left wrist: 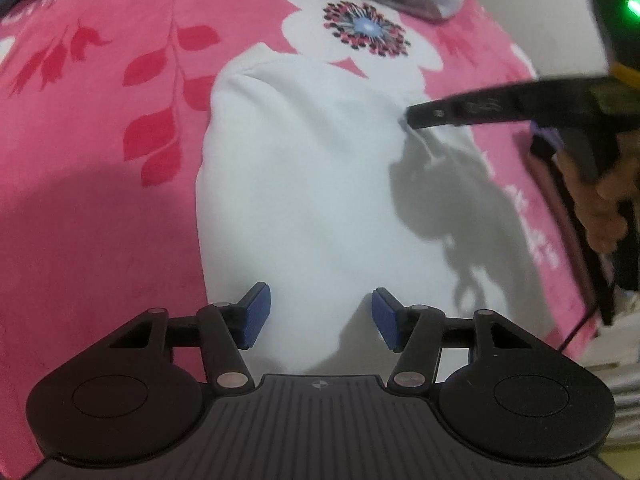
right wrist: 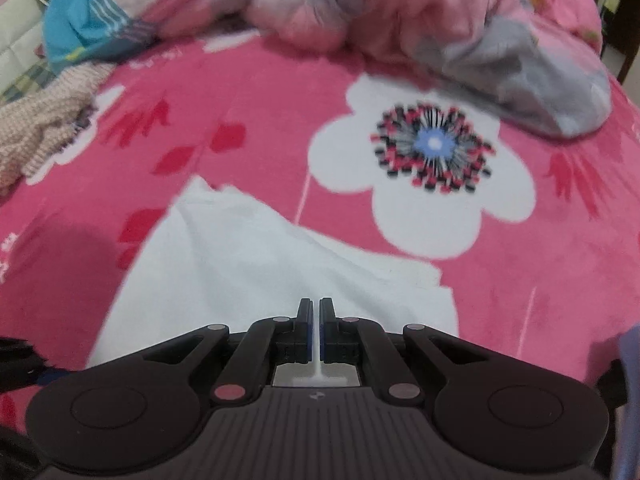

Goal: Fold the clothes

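Note:
A white garment [left wrist: 304,184] lies partly folded on a pink flowered blanket [left wrist: 100,128]. My left gripper [left wrist: 320,316] is open, its blue pads [left wrist: 256,316] apart just above the garment's near edge, holding nothing. My right gripper [left wrist: 412,118] reaches in from the right and pinches the garment's right edge, lifting a small fold. In the right wrist view the right gripper [right wrist: 315,320] is shut on a thin layer of the white garment [right wrist: 248,272], which spreads ahead and to the left on the blanket [right wrist: 520,280].
A crumpled pink and grey quilt [right wrist: 460,28] lies at the far side of the bed. A blue patterned cloth [right wrist: 88,20] and a beige knit item [right wrist: 40,132] sit at the far left. The bed's right edge [left wrist: 576,280] drops off near a cable.

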A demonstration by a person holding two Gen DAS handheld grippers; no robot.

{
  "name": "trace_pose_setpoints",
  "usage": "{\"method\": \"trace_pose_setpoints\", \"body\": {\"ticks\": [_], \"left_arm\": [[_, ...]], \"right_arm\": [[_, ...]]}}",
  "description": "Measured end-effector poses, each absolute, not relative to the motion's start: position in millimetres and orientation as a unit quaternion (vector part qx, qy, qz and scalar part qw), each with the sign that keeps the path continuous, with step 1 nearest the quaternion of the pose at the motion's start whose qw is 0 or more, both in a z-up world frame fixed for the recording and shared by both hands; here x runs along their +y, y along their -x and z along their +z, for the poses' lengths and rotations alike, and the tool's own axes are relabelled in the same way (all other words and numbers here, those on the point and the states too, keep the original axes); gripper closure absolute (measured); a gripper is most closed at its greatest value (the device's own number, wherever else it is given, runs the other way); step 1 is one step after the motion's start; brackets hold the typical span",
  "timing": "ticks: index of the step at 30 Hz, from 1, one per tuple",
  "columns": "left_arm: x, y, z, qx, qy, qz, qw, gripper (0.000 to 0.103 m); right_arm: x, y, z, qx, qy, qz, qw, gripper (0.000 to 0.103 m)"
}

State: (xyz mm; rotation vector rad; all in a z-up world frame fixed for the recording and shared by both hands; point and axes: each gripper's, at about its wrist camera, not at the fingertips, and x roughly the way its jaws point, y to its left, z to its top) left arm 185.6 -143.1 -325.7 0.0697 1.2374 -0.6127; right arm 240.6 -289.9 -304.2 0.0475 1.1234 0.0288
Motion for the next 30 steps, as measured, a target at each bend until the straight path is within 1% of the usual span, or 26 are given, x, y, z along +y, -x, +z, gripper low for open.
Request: {"method": "trace_pose_setpoints", "body": {"ticks": [2, 4, 6, 10, 15, 17, 19, 22, 25, 30], "left_arm": [[-144, -186, -327, 0.573, -0.032, -0.279, 0.770, 0.046], [-143, -188, -328, 0.576, -0.029, -0.276, 0.769, 0.046], [-143, -190, -329, 0.577, -0.025, -0.275, 0.769, 0.046], [-142, -191, -329, 0.577, -0.021, -0.275, 0.769, 0.046], [-141, -191, -328, 0.576, -0.019, -0.277, 0.769, 0.046], [-142, -190, -328, 0.575, -0.022, -0.278, 0.769, 0.046], [-142, -190, -327, 0.575, -0.025, -0.277, 0.770, 0.046], [-143, -190, -326, 0.576, -0.025, -0.275, 0.769, 0.046], [-143, -190, -327, 0.577, -0.025, -0.274, 0.769, 0.046], [-146, -192, -327, 0.580, -0.028, -0.269, 0.768, 0.045]], "right_arm": [[-287, -247, -313, 0.549, -0.007, 0.005, 0.836, 0.102], [-282, -250, -306, 0.546, 0.002, 0.001, 0.838, 0.102], [-275, -252, -289, 0.523, 0.015, 0.011, 0.852, 0.102], [-262, -258, -271, 0.488, -0.009, 0.083, 0.869, 0.102], [-245, -279, -295, 0.516, -0.006, 0.111, 0.849, 0.102], [-246, -288, -309, 0.532, 0.004, 0.082, 0.843, 0.102], [-256, -291, -310, 0.533, 0.001, 0.041, 0.845, 0.102], [-277, -283, -294, 0.518, -0.023, 0.010, 0.855, 0.102], [-289, -266, -276, 0.508, -0.003, -0.001, 0.862, 0.102], [-305, -228, -258, 0.520, -0.019, 0.002, 0.854, 0.102]]}}
